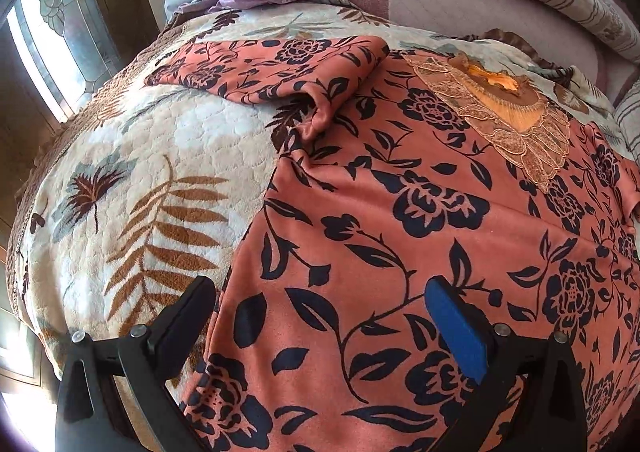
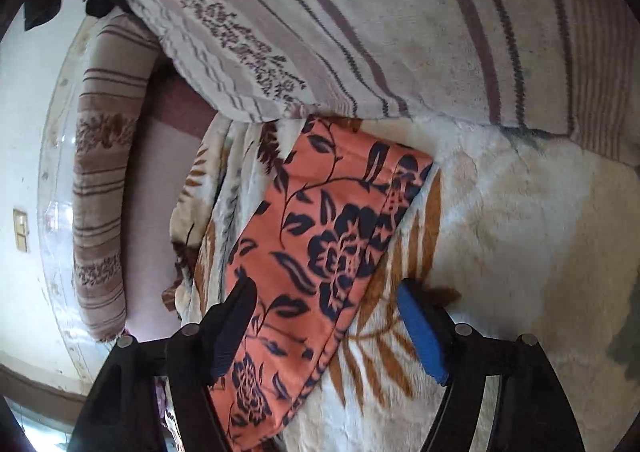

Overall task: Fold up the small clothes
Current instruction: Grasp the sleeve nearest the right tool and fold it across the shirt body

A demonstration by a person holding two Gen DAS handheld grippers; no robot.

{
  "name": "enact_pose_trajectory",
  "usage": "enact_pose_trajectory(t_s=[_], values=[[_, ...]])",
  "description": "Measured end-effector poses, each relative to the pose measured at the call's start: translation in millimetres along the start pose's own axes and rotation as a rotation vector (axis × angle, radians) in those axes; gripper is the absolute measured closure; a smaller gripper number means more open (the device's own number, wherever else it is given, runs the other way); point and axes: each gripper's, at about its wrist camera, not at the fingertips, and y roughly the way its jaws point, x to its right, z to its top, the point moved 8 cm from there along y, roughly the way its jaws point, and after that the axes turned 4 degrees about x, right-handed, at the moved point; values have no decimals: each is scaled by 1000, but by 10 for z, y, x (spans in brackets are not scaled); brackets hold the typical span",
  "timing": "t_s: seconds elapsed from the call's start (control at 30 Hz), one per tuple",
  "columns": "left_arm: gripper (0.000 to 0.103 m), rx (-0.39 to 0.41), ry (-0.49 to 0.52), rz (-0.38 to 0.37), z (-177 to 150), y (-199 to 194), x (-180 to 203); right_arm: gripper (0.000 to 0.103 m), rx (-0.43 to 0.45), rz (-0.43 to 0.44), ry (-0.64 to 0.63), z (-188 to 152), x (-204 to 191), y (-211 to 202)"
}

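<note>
The left gripper point(image 1: 316, 304) sits nearest the lens, its fingers wide apart and closed on nothing, straddling the left side edge of the blouse point(image 1: 400, 211) near the hem at about 6 o'clock in the left wrist view. The blouse lies spread face-up on the blanket point(image 1: 160, 155), its lace collar point(image 1: 508, 123) at 2 o'clock and one sleeve point(image 1: 272, 67) stretched toward 11 o'clock.

In the right wrist view the right gripper point(image 2: 324, 316) also has its fingers apart, gripping nothing, with the other sleeve point(image 2: 320, 248) running up between them toward 12 o'clock, its cuff just short of the striped pillow point(image 2: 400, 19).

The likely trouble is that the plush blanket rises with the cloth if either gripper bites too deep, dragging the whole spread. The smooth fabric may also slip from a shallow pinch. A fold pulled unevenly by the two hands would leave the sleeves skewed.
</note>
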Motion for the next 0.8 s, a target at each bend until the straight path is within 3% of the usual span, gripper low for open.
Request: enact_pose_trajectory(t_s=[0.1,0.2,0.37,0.4,0.47,0.6,0.7,0.8], values=[[0,-37,-40,-12,-62,135,-71,35,20,-14,-17,87,-43,95],[0,-40,-57,-26,-121,209,-101,50,16,-55,0,177,1,181],[0,-38,-110,-69,-131,243,-151,91,-11,-118,73,323,123,185],[0,-32,-109,-76,-135,239,-158,93,-3,-125,48,341,48,143],[0,-40,-86,-85,-145,230,-147,97,20,-67,-49,309,-337,-6],[0,-66,-70,-126,-119,202,-159,97,56,113,-314,-100,-1612,-458],[0,-42,-136,-186,-65,114,-256,97,39,299,-491,-782,-2627,-834],[0,8,-225,-195,-3,-27,-479,97,-33,473,-599,-1696,-3339,-1081]])
